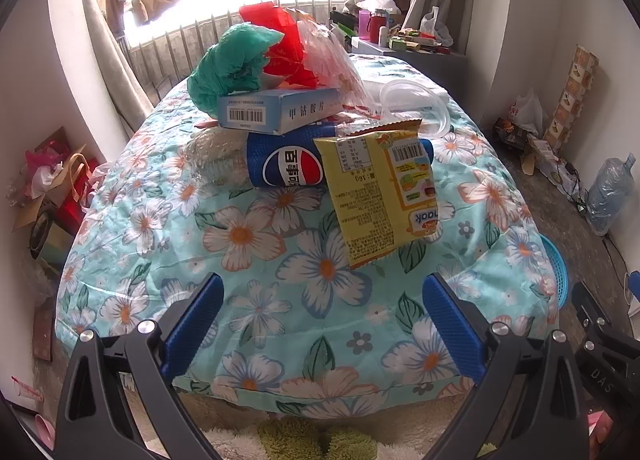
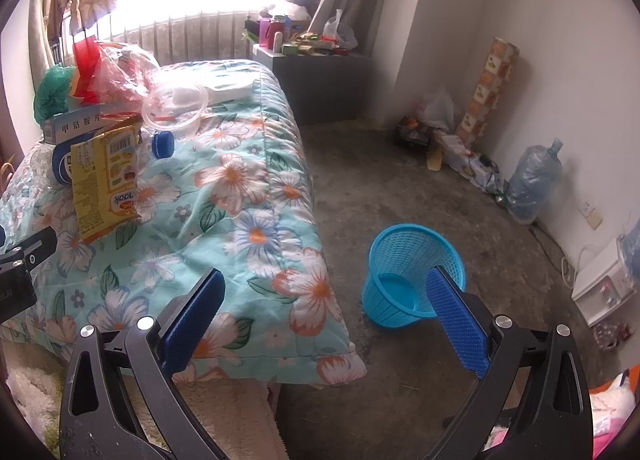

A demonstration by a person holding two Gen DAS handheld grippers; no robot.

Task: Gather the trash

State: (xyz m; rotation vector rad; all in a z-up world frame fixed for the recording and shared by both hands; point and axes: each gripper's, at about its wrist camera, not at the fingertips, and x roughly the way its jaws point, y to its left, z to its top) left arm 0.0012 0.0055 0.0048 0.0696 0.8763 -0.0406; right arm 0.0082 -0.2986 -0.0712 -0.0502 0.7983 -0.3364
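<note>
1. While both tools hang short of the pile, nothing is held: the left gripper (image 1: 322,320) has its blue pads spread wide over the floral quilt (image 1: 280,300), and the right gripper (image 2: 326,314) is just as wide apart and empty, aimed past the quilt's corner.
2. All the trash sits heaped on the quilt, toward its far end. Nearest the left gripper is the yellow snack packet (image 1: 384,192), leaning against the Pepsi bottle (image 1: 288,170); a blue-and-white medicine box (image 1: 280,110) lies on top of the bottle, with a green bag (image 1: 232,60), a red bag (image 1: 280,40) and a clear wrapper (image 1: 332,60) piled behind.
3. Beside the pile rests a clear plastic lid (image 2: 174,106).
4. Off the quilt's right side, the blue basket (image 2: 412,272) stands on the concrete floor, apparently empty.
5. Risks, as I judge them:
   - Pulling the packet could roll the bottle and topple the box.
   - Thin film may slip from the pads, or the quilt get pinched along with it.
   - Light items could miss the small basket.
</note>
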